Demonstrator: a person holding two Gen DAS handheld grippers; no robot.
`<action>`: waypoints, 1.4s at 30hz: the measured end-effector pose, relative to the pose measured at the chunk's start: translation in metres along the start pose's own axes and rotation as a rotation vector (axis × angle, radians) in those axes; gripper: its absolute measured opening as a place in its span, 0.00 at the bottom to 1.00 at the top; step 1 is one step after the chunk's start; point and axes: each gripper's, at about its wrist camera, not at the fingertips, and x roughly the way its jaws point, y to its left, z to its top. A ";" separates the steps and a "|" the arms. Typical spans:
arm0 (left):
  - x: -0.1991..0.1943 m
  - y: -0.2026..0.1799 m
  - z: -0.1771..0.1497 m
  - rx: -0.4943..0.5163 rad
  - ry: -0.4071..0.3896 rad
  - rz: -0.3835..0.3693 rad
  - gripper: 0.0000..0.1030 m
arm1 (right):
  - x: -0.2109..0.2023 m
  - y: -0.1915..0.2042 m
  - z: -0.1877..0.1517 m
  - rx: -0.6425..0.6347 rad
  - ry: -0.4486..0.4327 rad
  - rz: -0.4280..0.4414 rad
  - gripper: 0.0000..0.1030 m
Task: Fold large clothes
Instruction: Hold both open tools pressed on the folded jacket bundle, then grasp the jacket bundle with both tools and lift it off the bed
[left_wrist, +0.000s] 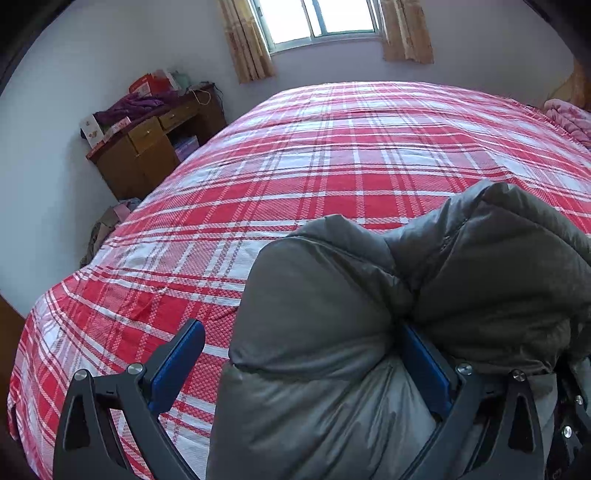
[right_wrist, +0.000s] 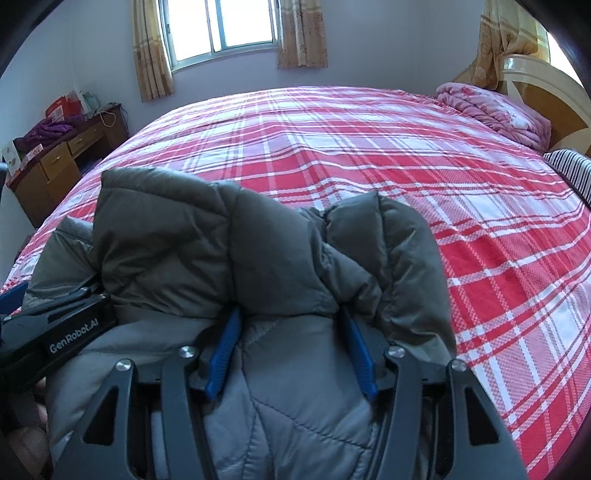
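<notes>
A puffy grey down jacket (left_wrist: 369, 295) lies bunched at the near edge of the bed with the red plaid sheet (left_wrist: 332, 147). My left gripper (left_wrist: 301, 328) stands open. Its right pad is against the jacket, and its left pad (left_wrist: 177, 369) is apart from it, with sheet showing in the gap. In the right wrist view, my right gripper (right_wrist: 290, 310) is shut on a thick fold of the jacket (right_wrist: 221, 243), which bulges up over both blue pads. The left gripper's black body (right_wrist: 74, 332) shows at the left, beside the jacket.
A wooden desk (left_wrist: 147, 155) piled with clothes and boxes stands left of the bed. A folded pink quilt (right_wrist: 491, 107) and a striped pillow (right_wrist: 572, 170) lie by the headboard at the right. A curtained window (left_wrist: 317, 22) is in the far wall.
</notes>
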 end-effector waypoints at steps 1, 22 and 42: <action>-0.002 0.005 0.002 -0.012 0.016 -0.033 0.99 | 0.000 -0.001 0.001 0.006 -0.001 0.010 0.58; -0.049 0.074 -0.059 0.035 -0.004 -0.442 0.99 | -0.033 -0.085 -0.029 0.181 0.029 0.297 0.86; -0.105 0.054 -0.064 0.148 -0.079 -0.558 0.15 | -0.047 -0.060 -0.036 0.163 0.008 0.575 0.19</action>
